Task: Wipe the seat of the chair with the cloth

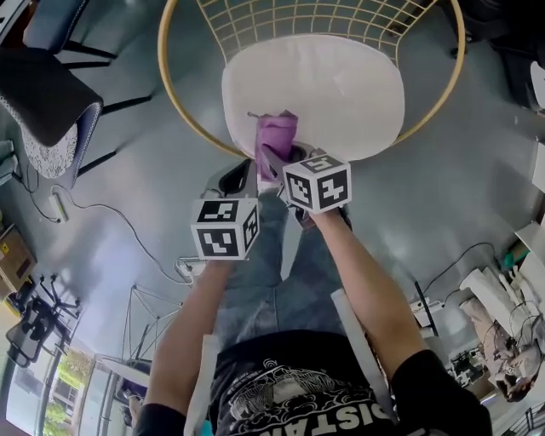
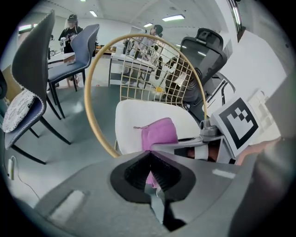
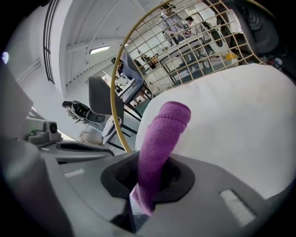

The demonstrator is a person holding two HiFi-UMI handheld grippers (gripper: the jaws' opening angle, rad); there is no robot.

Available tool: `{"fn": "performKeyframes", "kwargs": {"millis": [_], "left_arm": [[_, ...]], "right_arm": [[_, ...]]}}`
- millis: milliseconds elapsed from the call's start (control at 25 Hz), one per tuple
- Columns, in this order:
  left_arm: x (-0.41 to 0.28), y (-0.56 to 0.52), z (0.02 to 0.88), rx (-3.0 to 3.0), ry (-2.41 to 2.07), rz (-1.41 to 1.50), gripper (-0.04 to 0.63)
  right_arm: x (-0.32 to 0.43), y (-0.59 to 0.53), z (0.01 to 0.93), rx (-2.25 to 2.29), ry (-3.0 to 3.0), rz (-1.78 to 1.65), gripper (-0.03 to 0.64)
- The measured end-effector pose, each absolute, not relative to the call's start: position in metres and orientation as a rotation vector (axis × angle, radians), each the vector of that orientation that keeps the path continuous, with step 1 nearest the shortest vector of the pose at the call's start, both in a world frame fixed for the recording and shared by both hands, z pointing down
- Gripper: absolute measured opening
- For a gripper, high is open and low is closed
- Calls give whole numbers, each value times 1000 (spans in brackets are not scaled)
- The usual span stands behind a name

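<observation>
The chair has a round white seat cushion [image 1: 336, 85] inside a gold wire frame [image 1: 183, 111]. A folded purple cloth [image 1: 277, 136] rests against the seat's near edge. My right gripper [image 1: 271, 163] is shut on it. In the right gripper view the cloth [image 3: 162, 134] rises from between the jaws of the right gripper [image 3: 150, 178], in front of the seat [image 3: 231, 120]. My left gripper [image 1: 237, 179] hangs just short of the seat, to the left of the right one. Its jaws are shut with nothing in them. The left gripper [image 2: 151, 170] looks at the cloth [image 2: 159, 134] and the seat [image 2: 132, 115].
A dark chair with a patterned cushion [image 1: 43, 106] stands at the left, and a blue chair [image 1: 55, 21] behind it. Cables [image 1: 102, 217] lie on the grey floor. A black office chair [image 2: 203, 48] stands behind the wire chair. My legs are directly below the grippers.
</observation>
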State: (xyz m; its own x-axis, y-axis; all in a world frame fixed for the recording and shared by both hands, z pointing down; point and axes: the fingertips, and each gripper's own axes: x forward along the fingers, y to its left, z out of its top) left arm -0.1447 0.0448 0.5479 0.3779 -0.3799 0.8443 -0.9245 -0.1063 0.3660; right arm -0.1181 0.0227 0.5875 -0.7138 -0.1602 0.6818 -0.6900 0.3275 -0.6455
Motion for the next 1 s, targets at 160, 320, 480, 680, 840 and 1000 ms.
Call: {"fn": "performKeyframes", "kwargs": {"millis": [160,320,480,680,840,1000], "left_arm": [[-117,38,549,1696,-1154,718,-2],[-96,38,549,1698,-1144,731,-2],[-76,37,548,1694,-1145,739,-2],[-48,37,549,1694,-1135,752,-2],[-24,35,552,1696,-1126,758,-2],[-10,33,553,1699,-1119,765,-2]], "right_arm": [[-95,25,594,750,-2084,1375,61],[-72,26,600,746,-2074,1362,60],[-46,21,601,768,-2076,1348,60],[-11,17,601,783,-2069,1326,60],[21,11,609,803,-2056,1314,60],[45,5,609,839,-2042,1316,60]]}}
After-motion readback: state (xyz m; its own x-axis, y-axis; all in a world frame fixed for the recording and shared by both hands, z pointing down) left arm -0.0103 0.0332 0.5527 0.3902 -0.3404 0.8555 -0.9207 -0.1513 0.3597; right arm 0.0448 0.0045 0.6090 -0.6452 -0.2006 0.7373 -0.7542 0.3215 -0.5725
